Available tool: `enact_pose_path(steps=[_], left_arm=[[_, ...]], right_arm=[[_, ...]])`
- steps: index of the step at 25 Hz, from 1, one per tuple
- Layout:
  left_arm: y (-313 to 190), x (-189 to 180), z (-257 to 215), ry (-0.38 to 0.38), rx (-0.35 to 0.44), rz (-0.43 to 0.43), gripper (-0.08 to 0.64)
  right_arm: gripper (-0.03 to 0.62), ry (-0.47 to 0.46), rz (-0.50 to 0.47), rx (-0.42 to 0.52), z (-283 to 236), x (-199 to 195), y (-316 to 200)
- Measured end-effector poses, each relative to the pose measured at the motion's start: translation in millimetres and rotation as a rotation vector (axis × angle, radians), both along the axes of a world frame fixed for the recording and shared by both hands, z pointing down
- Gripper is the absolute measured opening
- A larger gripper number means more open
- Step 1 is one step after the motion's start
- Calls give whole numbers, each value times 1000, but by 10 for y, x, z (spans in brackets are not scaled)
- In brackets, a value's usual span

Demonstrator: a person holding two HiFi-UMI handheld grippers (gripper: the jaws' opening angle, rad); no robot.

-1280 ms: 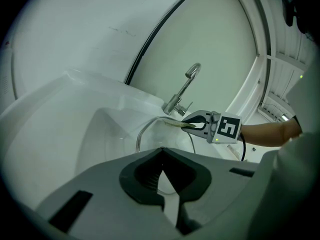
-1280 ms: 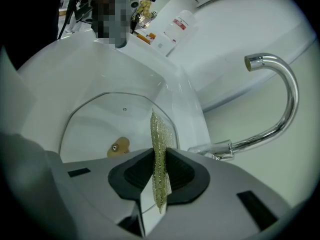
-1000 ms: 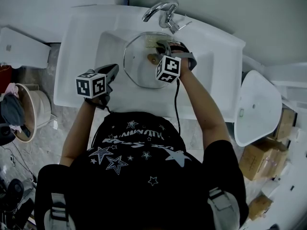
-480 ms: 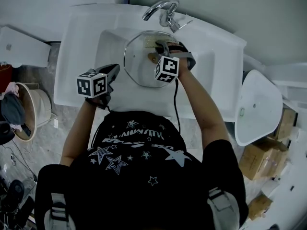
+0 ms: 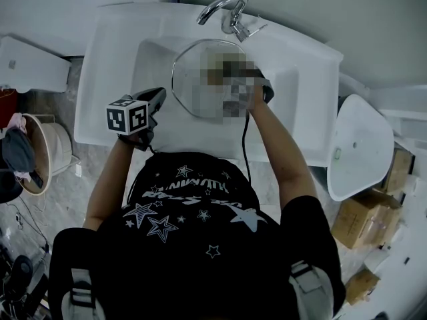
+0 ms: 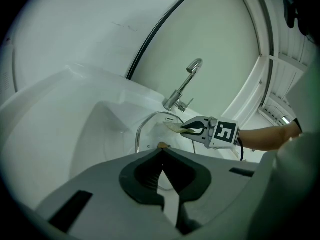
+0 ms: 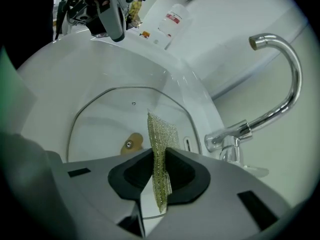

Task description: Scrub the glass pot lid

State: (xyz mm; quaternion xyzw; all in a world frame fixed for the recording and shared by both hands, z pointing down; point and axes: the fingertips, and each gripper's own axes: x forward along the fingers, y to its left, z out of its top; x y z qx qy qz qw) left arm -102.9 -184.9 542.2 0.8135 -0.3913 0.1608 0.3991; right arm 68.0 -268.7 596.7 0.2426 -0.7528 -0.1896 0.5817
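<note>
The glass pot lid (image 5: pixel 183 85) lies flat in the white sink basin (image 5: pixel 150 62), its tan knob (image 7: pixel 131 143) pointing up. My right gripper (image 7: pixel 160 156) hovers over the lid's (image 7: pixel 100 119) far side near the tap. It is shut on a gold mesh scrub pad (image 7: pixel 160 134), which stands on edge between the jaws. In the head view a mosaic patch hides this gripper. My left gripper (image 5: pixel 157 97) is at the basin's near left rim, apart from the lid (image 6: pixel 145 129). Its jaws are shut on nothing (image 6: pixel 161 154). The left gripper view shows the right gripper (image 6: pixel 186 129) with the pad (image 6: pixel 172 127).
A chrome tap (image 5: pixel 223 12) rises behind the basin (image 7: pixel 280 79). A white bottle (image 7: pixel 172 21) stands on the far counter. Beside the sink are a white lidded fixture (image 5: pixel 357 149), cardboard boxes (image 5: pixel 363 219) and a round bin (image 5: pixel 40 152) on the floor.
The right gripper stays over the lid with the pad, hardly shifting. The left gripper has not moved.
</note>
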Motion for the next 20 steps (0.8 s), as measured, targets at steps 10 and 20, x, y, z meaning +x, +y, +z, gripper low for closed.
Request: enact_pose_path(steps=[10,20], left_arm=[[137,83,-8,-8,6,7,8],[339,95,-21,-10,7,-8,8]], right_arm=[[74,-59,82,-183,317,44,465],[81,-106,121,-340,517,13,941]])
